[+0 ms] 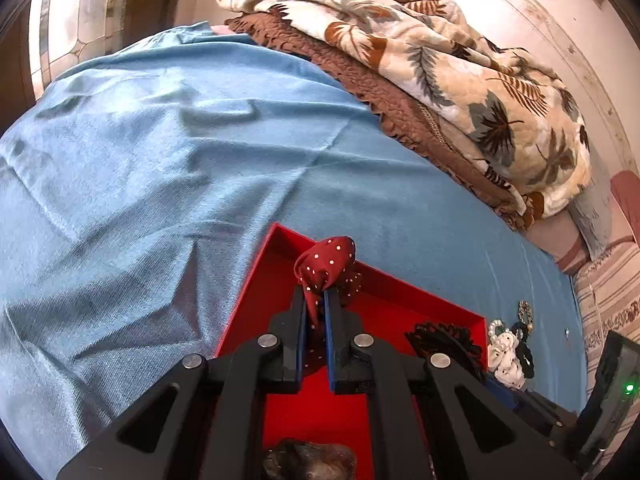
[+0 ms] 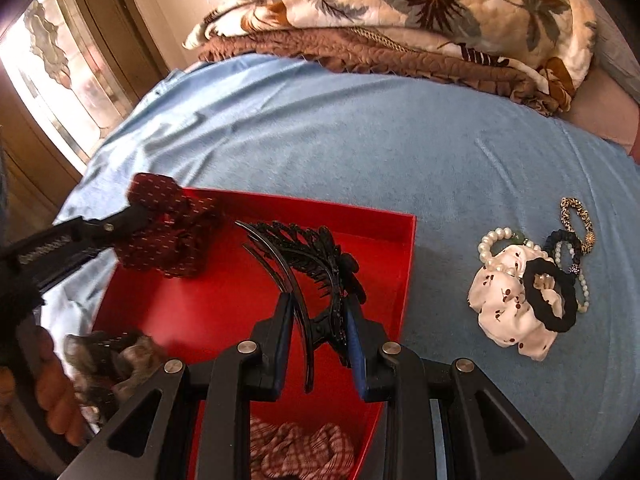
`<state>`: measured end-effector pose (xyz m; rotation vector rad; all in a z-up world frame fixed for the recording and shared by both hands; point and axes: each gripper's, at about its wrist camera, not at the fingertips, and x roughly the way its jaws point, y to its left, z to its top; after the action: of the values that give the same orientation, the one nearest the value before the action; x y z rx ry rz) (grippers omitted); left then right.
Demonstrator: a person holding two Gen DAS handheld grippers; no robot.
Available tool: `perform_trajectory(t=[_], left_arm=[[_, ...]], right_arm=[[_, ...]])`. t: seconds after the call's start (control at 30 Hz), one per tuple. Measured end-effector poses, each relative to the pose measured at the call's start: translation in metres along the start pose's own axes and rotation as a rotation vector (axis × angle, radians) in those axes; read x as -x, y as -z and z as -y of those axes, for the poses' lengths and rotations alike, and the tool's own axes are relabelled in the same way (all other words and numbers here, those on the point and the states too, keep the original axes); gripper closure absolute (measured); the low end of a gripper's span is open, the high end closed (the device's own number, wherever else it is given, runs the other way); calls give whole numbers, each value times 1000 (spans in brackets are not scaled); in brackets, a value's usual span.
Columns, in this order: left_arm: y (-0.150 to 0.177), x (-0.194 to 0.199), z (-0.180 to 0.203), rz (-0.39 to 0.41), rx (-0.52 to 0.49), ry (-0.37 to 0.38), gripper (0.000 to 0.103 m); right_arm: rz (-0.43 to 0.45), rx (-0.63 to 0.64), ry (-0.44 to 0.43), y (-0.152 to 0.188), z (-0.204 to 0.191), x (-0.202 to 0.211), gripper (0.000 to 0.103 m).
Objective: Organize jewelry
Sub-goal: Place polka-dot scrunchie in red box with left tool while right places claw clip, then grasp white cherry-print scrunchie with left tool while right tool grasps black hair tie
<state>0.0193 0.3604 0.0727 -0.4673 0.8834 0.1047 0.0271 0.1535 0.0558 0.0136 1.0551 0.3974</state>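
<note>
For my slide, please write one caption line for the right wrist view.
Right hand-held gripper holds a black hair clip over the red tray; left hand-held gripper brings a dotted scrunchie.

We note the red tray as matt, smooth-walled, card-like. The dark red dotted scrunchie is soft woven cloth; the black hair claw is glossy hard plastic. Lower right in the right wrist view, the white printed scrunchie looks satiny — the pearl bracelet beside it lustrous. The blue bedsheet shows a faint sheen; the leaf-print blanket is plush. Gripper arms are matt black plastic — pivot pins bright metal.
</note>
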Motion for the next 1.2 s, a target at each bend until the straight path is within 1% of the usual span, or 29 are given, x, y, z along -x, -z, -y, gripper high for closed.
perform_trajectory(t=[0.2,0.3,0.4,0.47,0.5,0.57,0.6,0.63,0.7,0.73,0.87,1.0,1.07,1.13,1.2], left_arm=[[-2,-2,-6,1,28,-9,96],[-1,-2,-8,3,37,-14,89],[-2,2,-8,15,41,-9,79],[-2,6,-7,29,41,-3,69],[-2,8,-6,38,39,0,67],[-2,11,-5,49,37,6,59],[-2,13,-4,55,36,10,58],[-2,16,-3,62,34,15,56],[-1,20,-2,74,29,25,53],[-1,23,-2,80,27,30,51],[2,31,2,97,16,34,45],[7,36,5,103,6,34,44],[10,39,6,103,4,36,44],[15,42,9,107,-1,39,44],[21,46,12,111,-10,41,44]], right_arm=[[-1,0,24,-3,2,-7,75],[3,15,40,-4,0,-9,75],[1,14,45,-3,0,-10,75],[4,10,44,-3,0,-9,75],[4,9,45,-3,0,-8,75],[10,8,39,-3,1,-7,70],[16,9,41,-3,0,-5,63],[24,10,43,-4,-1,-3,54],[42,14,41,-4,-3,2,48],[47,18,37,-5,-4,5,48],[69,35,18,-3,-9,21,48],[103,44,3,4,-3,45,48],[121,30,-8,11,8,60,46],[139,15,-4,20,22,75,43],[152,-4,6,31,41,89,43]])
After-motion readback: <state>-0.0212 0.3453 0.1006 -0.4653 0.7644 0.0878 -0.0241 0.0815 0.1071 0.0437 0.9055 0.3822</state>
